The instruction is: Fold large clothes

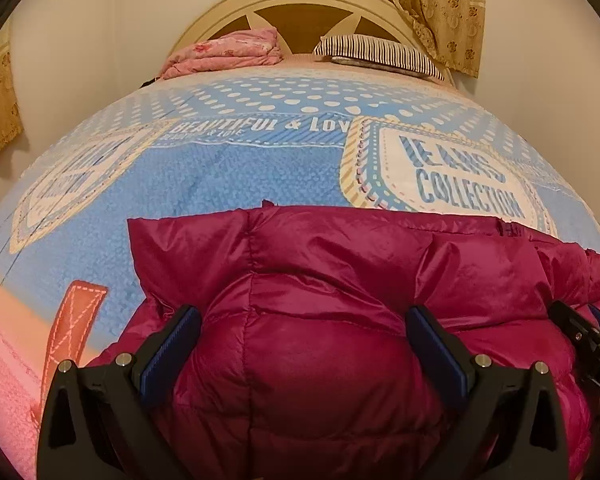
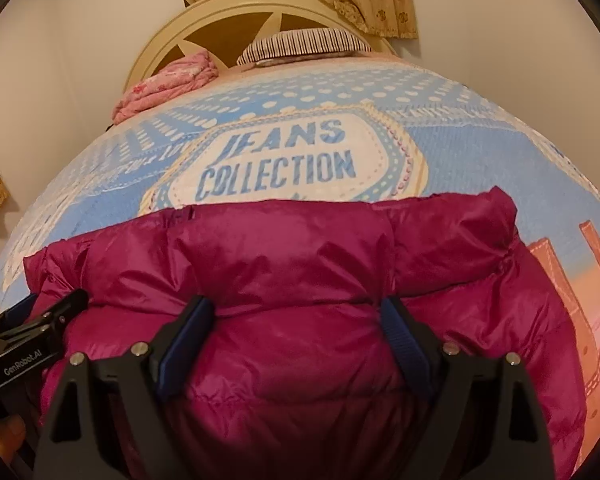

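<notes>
1. Jacket (image 1: 340, 280), a puffy magenta quilted one, lies bunched on the bed (image 1: 228, 176), directly under and ahead of both grippers.
2. The left gripper (image 1: 304, 320) has its jaws spread wide, and a swollen fold of the jacket bulges up between the blue pads (image 1: 172, 352); whether the pads press on the fabric I cannot tell.
3. The right gripper (image 2: 296, 312) stands just as wide, its jaws either side of another padded bulge; whether that bulge is gripped I cannot tell.
4. The two grippers sit close side by side: each shows at the inner edge of the other's view, low over the near part of the jacket.
5. Beyond the fingertips the jacket's far edge ends on the blue bedspread, just short of the "JEANS COLLECTION" patch (image 2: 276, 164).
6. Far ahead, by the cream headboard (image 1: 300, 4), lie a pink folded blanket (image 1: 228, 56) and a striped pillow (image 1: 380, 54), with a patterned curtain (image 1: 432, 4) above.
</notes>
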